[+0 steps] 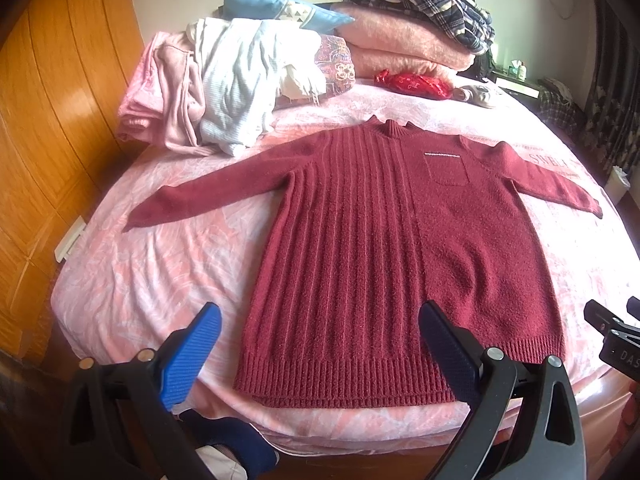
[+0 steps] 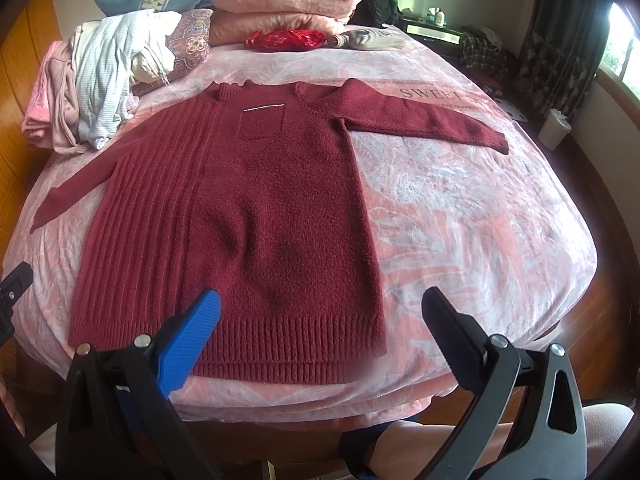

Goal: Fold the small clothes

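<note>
The maroon sweater lies flat and unfolded on the bed, sleeves spread; the left claw and right claw hover open, every fold remaining.

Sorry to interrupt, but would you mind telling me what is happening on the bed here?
A person holding a gripper in each hand is about to fold a dark red sweater. It lies flat on the pink bedspread, front up, both sleeves spread out. The left gripper and right gripper hover open near the hem, touching nothing. No fold is made yet.
</note>
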`<state>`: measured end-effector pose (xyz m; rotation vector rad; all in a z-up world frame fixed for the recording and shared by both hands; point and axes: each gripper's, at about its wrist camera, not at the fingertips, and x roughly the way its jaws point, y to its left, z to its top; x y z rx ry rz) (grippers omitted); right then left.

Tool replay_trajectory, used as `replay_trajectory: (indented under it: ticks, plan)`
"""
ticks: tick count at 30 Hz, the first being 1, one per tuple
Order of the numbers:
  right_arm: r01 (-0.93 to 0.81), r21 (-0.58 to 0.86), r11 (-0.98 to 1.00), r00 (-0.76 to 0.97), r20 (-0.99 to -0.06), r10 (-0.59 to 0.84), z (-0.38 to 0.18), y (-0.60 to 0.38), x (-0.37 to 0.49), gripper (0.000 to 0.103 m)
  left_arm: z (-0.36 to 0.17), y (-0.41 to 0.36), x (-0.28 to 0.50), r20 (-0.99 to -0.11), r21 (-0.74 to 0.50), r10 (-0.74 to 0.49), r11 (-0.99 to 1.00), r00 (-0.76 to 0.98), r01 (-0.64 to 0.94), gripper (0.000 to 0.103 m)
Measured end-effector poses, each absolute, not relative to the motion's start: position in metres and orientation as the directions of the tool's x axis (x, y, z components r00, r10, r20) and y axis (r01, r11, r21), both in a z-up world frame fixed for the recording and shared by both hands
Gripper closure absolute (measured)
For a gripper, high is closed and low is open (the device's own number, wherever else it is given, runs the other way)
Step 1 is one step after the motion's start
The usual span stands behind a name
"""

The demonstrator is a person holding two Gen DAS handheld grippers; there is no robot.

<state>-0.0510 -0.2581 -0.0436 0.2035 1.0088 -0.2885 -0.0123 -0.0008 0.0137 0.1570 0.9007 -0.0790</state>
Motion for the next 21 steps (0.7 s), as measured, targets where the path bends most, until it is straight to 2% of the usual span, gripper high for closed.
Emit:
replay_trajectory:
  ticks: [17, 21]
  plan:
    - [0.284, -0.01, 0.959, 0.514, -0.843, -0.161, -0.036, -0.246, -0.05, 0.003, 0.018, 0.005, -0.018, -0.773, 0.092, -0.021, 0.985, 0.634, 0.145, 0.004]
    - [0.293, 0.02, 0.956, 0.519, -0.843, -0.141, -0.04, -0.25, -0.046, 0.003, 0.019, 0.005, -0.018, -0.772, 0.088, -0.023, 0.986, 0.635, 0.143, 0.004]
